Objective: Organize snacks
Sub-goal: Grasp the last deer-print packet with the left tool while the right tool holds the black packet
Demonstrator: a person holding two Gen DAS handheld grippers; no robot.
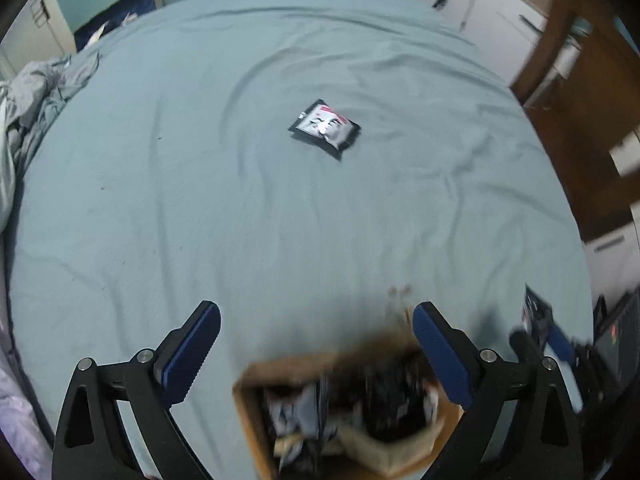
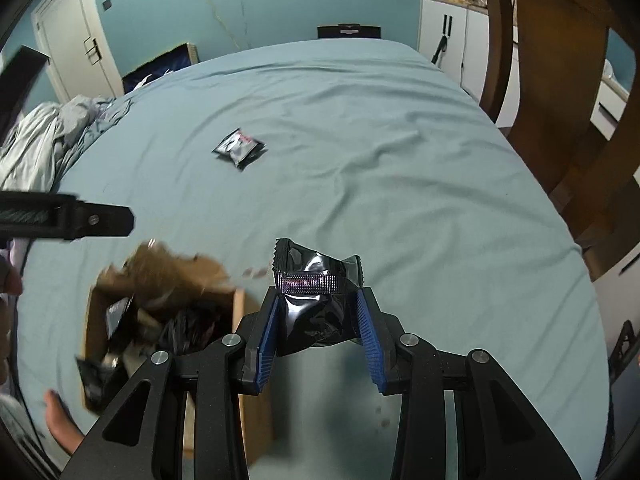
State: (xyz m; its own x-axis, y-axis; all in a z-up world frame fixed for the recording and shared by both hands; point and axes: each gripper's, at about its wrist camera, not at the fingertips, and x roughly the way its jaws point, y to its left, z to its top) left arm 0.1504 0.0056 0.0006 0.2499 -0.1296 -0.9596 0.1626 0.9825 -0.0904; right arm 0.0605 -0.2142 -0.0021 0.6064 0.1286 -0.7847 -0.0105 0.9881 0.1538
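Observation:
A cardboard box [image 1: 256, 412] holding several dark snack packets sits on the blue bedsheet, blurred, below my left gripper [image 1: 316, 320], which is open and empty above it. The box also shows in the right wrist view [image 2: 240, 308], to the left of my right gripper [image 2: 320, 304]. The right gripper is shut on a black snack packet [image 2: 316, 308] and holds it above the sheet. Another black and white snack packet [image 1: 325, 128] lies alone farther out on the bed; it also shows in the right wrist view [image 2: 239, 148].
The bed [image 2: 400, 160] is wide and covered by a wrinkled sheet. A crumpled blanket [image 2: 48, 140] lies at the far left. Wooden furniture [image 2: 560, 100] and white cabinets [image 2: 452, 36] stand to the right. The left gripper's arm [image 2: 68, 216] crosses the left edge.

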